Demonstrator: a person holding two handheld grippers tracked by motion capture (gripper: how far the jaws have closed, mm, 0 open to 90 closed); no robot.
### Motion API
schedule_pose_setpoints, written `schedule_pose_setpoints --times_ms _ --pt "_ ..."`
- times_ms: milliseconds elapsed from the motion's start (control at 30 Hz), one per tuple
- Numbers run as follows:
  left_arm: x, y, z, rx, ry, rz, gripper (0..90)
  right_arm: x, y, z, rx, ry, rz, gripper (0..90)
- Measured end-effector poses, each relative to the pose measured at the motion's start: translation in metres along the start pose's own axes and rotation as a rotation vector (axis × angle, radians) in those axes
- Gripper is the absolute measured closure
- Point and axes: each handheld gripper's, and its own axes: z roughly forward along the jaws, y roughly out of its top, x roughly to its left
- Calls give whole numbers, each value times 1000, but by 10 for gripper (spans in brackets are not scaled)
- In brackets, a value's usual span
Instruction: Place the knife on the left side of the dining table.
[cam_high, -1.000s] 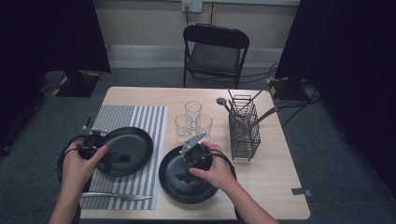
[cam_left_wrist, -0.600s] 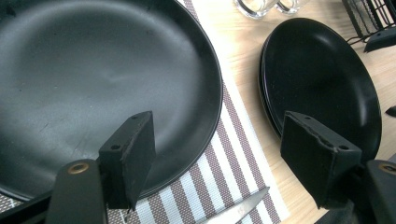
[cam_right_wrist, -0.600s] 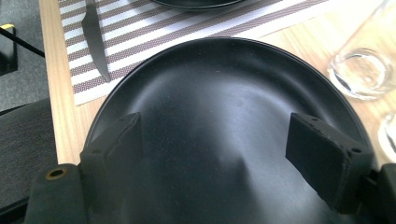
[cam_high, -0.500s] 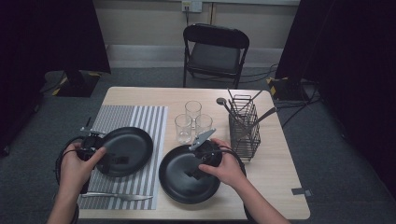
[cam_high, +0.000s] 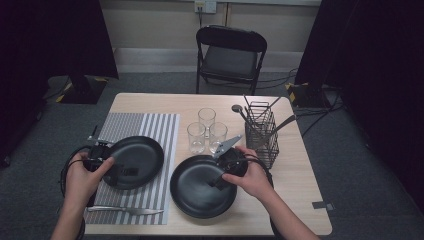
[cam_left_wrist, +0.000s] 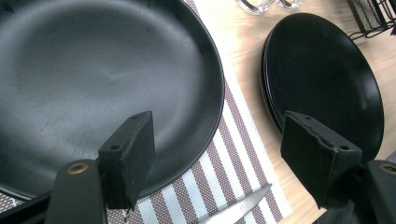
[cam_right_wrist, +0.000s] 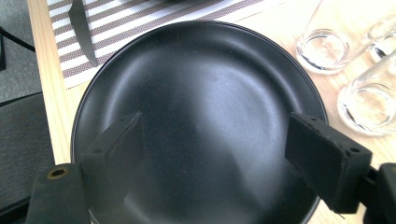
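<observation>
Over the near middle of the table, my right gripper (cam_high: 218, 181) hangs with its jaws spread wide above the black plate (cam_high: 202, 186) that lies on the bare wood, just to the right of the striped placemat (cam_high: 155, 125). From the right gripper view that plate (cam_right_wrist: 201, 121) sits straight ahead and below me, its rim running past both jaws, so it is round with no long axis to line up on; what matters is which edge I can reach. Its right rim lies closest under my right hand (cam_high: 252, 177), and I judge that is where a pinch would go, coming in low from the right. My left gripper (cam_high: 124, 171) is wide open too, holding nothing, poised at the near left of the other plate (cam_high: 134, 161) on the placemat. Three glasses (cam_high: 206, 131) stand just beyond the plate, near enough to mind.
</observation>
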Motion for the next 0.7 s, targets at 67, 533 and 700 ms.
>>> schedule_pose_setpoints --times_ms 67,533,700 --pt "0 -1 -1 2 -2 -3 261 -1 -1 -2 -5 2 6 191" --pt "-4 0 -2 3 3 18 256 -5 -5 -15 -2 -12 7 194" --pt "-5 2 -3 -6 6 17 256 -7 -5 -21 4 -28 3 194"
